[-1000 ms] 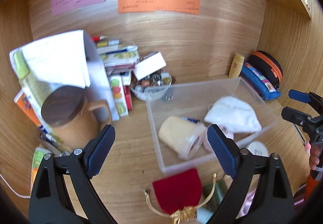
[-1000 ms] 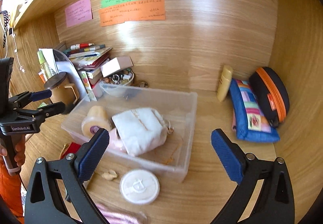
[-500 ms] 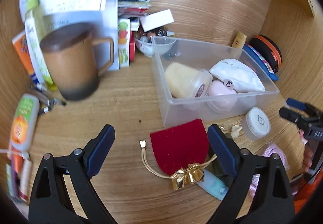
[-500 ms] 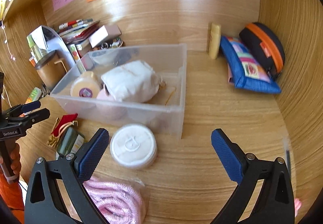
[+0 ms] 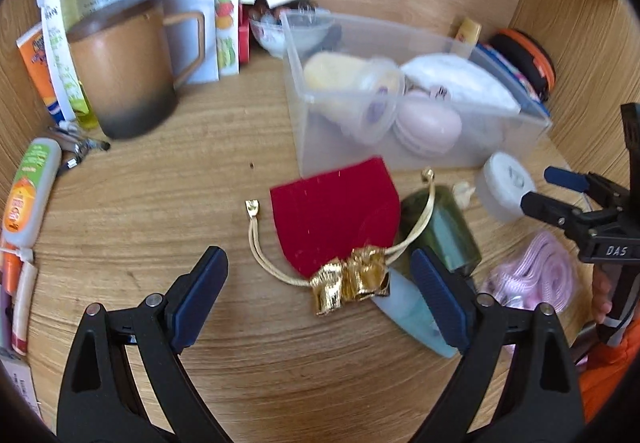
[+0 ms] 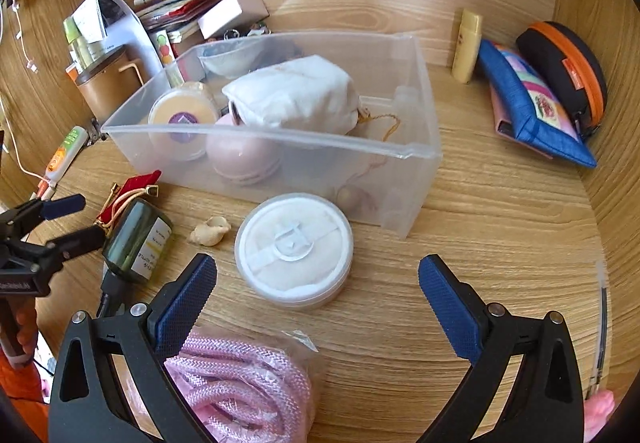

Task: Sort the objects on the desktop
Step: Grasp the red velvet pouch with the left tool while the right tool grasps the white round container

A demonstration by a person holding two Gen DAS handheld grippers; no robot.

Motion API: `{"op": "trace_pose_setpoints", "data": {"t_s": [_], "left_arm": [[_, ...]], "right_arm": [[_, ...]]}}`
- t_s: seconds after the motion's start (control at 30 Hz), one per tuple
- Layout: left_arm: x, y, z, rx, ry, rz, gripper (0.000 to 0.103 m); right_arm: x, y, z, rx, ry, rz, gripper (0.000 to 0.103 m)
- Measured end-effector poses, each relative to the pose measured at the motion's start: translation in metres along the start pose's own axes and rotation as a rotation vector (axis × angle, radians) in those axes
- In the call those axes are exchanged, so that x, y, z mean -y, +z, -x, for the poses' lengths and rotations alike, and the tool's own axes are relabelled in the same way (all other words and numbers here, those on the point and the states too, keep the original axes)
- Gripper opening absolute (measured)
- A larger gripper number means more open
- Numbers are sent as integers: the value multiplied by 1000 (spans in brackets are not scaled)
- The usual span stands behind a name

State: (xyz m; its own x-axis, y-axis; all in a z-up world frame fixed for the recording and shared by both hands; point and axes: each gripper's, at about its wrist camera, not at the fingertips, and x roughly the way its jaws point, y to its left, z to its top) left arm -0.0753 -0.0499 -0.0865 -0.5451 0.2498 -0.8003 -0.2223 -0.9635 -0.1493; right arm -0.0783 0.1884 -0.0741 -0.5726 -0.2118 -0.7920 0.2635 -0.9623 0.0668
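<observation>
Clutter waits on the worktop (image 6: 500, 243) in front of a clear plastic bin (image 6: 416, 147) that already holds a white cloth pouch (image 6: 296, 95), a pink macaron-shaped case (image 6: 244, 155) and a yellow tub (image 6: 180, 115). Still outside it: a red velvet pouch (image 5: 336, 211) with gold cords, a dark green bottle (image 6: 138, 239) lying beside it, a round white puff case (image 6: 294, 247) just in front of the bin wall, a small shell (image 6: 210, 233) and a bagged pink rope (image 6: 240, 383).

The left claw (image 5: 320, 287) hangs wide open directly over the red pouch's gold-tied neck, holding nothing. The right claw (image 6: 318, 291) is equally wide open and empty, with the puff case sitting just ahead of its fingertips — the rope bag lies under its left finger.

This looks like the approach stage of two pickups, roughly midway through the sorting. Next, each claw likely needs to drop until its pads straddle its target, then close: the pouch is limp, so gripping near the bunched neck seems safest, while the puff case is wide and smooth-sided and needs a centred squeeze. Farther out stand a brown mug (image 5: 120, 71), books and tubes — probably not for the bin.
</observation>
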Motion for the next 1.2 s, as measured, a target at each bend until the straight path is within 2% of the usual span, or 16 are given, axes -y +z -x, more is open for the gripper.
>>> {"op": "trace_pose_setpoints", "data": {"t_s": [0.27,0.57,0.67,0.87,0.97,1.03,1.07,1.1,1.2], "left_arm": [[-2,7,-15,-21,7,20,96],[7,13,-30,-22,132,-40,96],[6,15,-32,-15,154,-31,96],[4,18,-34,-6,167,-18,96],[4,19,-34,3,173,-8,90],[6,20,-34,16,170,-10,79],[7,21,-33,20,166,-13,78],[9,21,-33,23,164,-19,75],[12,21,-33,29,156,-29,68]], "right_arm": [[2,1,-13,-38,0,10,101],[0,2,-30,-81,14,7,101],[-2,1,-30,-66,10,19,100],[-8,-3,-28,-32,19,38,87],[-11,-2,-25,-22,18,50,79],[-14,-4,-23,-17,18,62,72],[-16,-4,-23,-14,20,68,70],[-16,-5,-22,-11,24,74,63],[-19,-5,-23,-6,27,80,63]]}}
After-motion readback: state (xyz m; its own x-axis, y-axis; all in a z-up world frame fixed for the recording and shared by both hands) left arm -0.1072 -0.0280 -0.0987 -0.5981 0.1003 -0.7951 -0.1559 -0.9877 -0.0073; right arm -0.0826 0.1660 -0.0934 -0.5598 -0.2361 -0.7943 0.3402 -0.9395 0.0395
